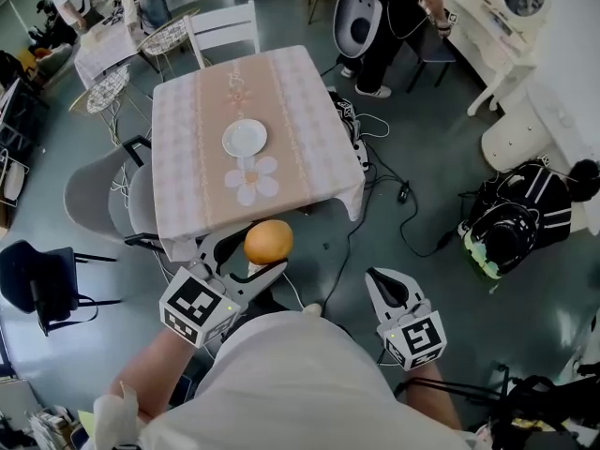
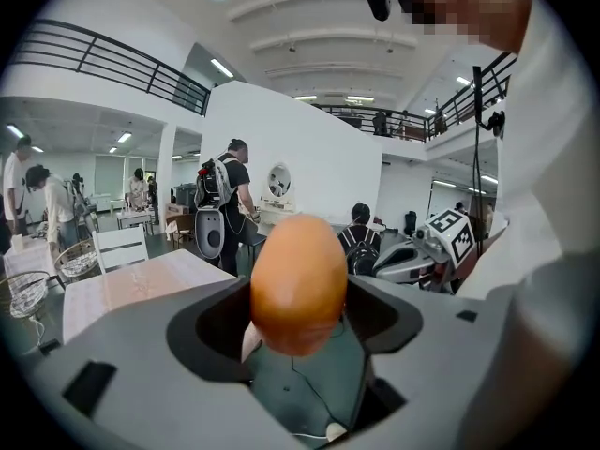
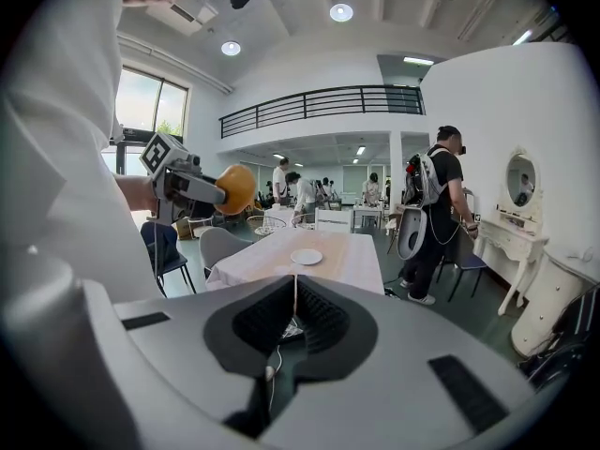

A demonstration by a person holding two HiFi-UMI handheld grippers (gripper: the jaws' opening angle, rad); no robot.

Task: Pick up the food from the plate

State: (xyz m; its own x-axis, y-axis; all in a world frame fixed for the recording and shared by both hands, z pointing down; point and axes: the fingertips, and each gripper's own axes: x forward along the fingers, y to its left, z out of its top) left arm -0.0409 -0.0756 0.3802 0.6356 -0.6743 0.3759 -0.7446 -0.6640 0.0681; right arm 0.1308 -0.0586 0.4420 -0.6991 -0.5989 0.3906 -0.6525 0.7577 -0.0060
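An orange round food item (image 1: 268, 242) is clamped between the jaws of my left gripper (image 1: 257, 254), held in the air in front of the table's near edge. In the left gripper view the food (image 2: 298, 284) fills the gap of that gripper (image 2: 298, 331). The white plate (image 1: 245, 138) lies bare in the middle of the pink-clothed table (image 1: 309, 111). My right gripper (image 1: 382, 282) hangs low at the right over the floor, jaws together with nothing between them (image 3: 294, 300). The right gripper view also shows the plate (image 3: 306, 256) and the held food (image 3: 236, 187).
A white chair (image 1: 225, 26) stands at the table's far side and grey chairs (image 1: 94, 195) at its left. Cables (image 1: 394, 190) trail on the floor to the right, near a black backpack (image 1: 511, 218). A person (image 1: 394, 17) stands behind the table.
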